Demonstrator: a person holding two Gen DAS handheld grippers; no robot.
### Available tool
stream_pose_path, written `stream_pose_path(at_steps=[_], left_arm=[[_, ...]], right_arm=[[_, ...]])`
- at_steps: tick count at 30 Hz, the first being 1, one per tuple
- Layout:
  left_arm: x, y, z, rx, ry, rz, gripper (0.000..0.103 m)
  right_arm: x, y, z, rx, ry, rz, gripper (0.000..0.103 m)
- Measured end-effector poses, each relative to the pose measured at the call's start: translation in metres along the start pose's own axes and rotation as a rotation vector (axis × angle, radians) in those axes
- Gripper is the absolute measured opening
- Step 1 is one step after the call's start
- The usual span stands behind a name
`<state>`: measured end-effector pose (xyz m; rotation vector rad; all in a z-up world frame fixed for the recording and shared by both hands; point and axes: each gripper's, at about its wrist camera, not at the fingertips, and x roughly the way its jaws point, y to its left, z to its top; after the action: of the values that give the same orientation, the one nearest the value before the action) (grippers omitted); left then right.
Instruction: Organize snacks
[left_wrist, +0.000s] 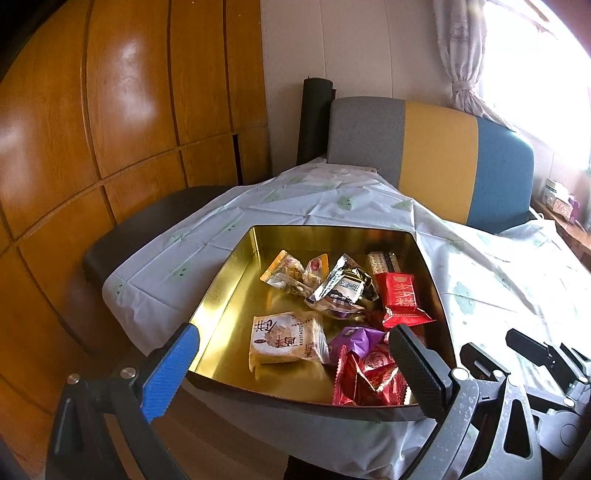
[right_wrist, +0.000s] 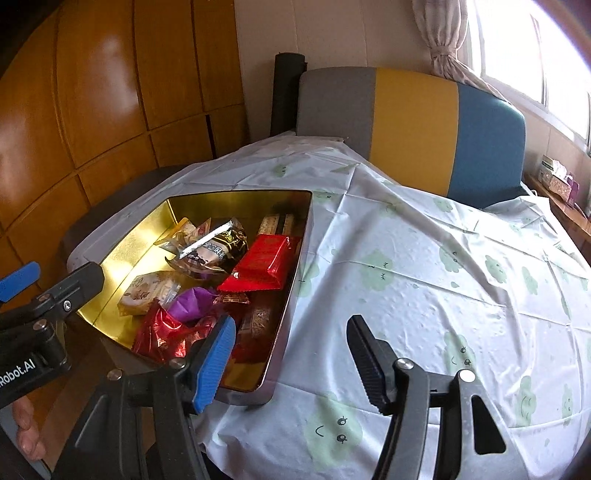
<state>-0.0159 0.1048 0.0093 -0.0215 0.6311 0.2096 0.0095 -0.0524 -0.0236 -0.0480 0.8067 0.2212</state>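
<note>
Assorted wrapped snacks (left_wrist: 332, 306) sit gathered in a gold-lined rectangular metal tin (left_wrist: 236, 266) on the cloth-covered surface (right_wrist: 424, 258); left claw (left_wrist: 295, 369) and right claw (right_wrist: 291, 354) hover wide and empty, apparently finished.

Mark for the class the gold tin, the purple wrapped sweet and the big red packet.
gold tin (left_wrist: 225, 295): left wrist view, bare gold floor.
purple wrapped sweet (left_wrist: 356, 338): left wrist view, middle of its crinkled wrapper.
big red packet (right_wrist: 267, 258): right wrist view, its top face.
</note>
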Motion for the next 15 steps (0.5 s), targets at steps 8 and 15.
stream_pose_path(at_steps=[8, 15], left_arm=[[0.0011, 0.0004, 0.0004, 0.006, 0.004, 0.003, 0.103], [0.0022, 0.0024, 0.0003, 0.003, 0.01, 0.005, 0.103]], right_arm=[[0.0028, 0.0002, -0.0013, 0.004, 0.008, -0.003, 0.064], [0.0026, 0.0006, -0.0008, 0.003, 0.002, -0.006, 0.064]])
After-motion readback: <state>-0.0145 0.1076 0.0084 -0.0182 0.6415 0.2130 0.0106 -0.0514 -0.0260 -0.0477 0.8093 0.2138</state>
